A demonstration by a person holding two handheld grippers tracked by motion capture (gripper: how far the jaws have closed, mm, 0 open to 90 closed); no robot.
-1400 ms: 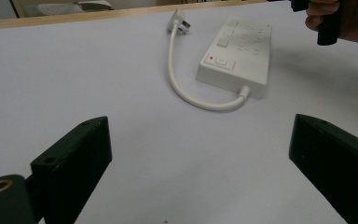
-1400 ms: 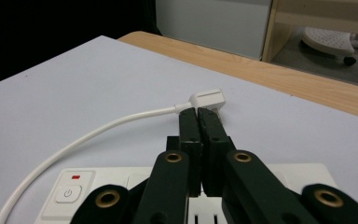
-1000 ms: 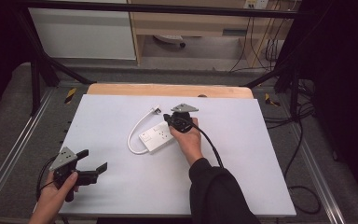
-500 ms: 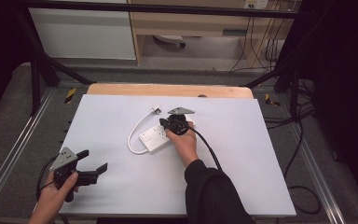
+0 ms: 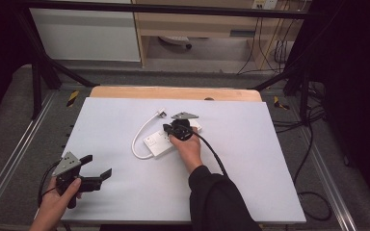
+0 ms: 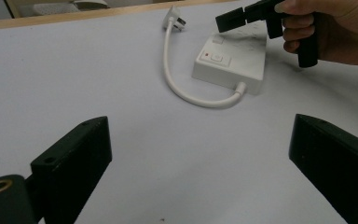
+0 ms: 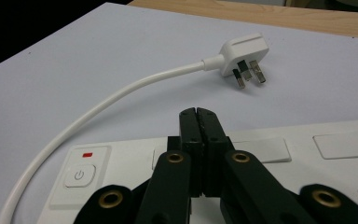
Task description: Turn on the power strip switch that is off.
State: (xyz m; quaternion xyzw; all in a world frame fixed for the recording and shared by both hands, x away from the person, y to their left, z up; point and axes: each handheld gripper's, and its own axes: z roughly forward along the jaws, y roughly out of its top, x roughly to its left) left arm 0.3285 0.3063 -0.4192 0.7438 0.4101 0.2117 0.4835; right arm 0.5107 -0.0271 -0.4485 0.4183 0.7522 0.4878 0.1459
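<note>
A white power strip [image 5: 158, 144] lies mid-table, its short cable [image 5: 138, 137] curving round to a white plug [image 5: 162, 113]. My right gripper [image 5: 167, 129] is shut with nothing in it, its tips over the strip's top face. In the right gripper view the closed tips [image 7: 198, 114] sit just past the strip [image 7: 121, 163], right of the power button [image 7: 79, 176], with the plug [image 7: 243, 51] beyond. I cannot tell whether they touch the strip. My left gripper [image 5: 96, 165] stands open at the front left, far from the strip [image 6: 230, 65].
The white table mat [image 5: 250, 159] has free room on its right and front. A wooden edge [image 5: 125, 92] runs along the back. Metal rails [image 5: 9, 163] flank the table, and cables [image 5: 308, 139] trail on the floor at right.
My right gripper has shifted a little left and toward me, over the power strip. The left gripper has barely moved.
</note>
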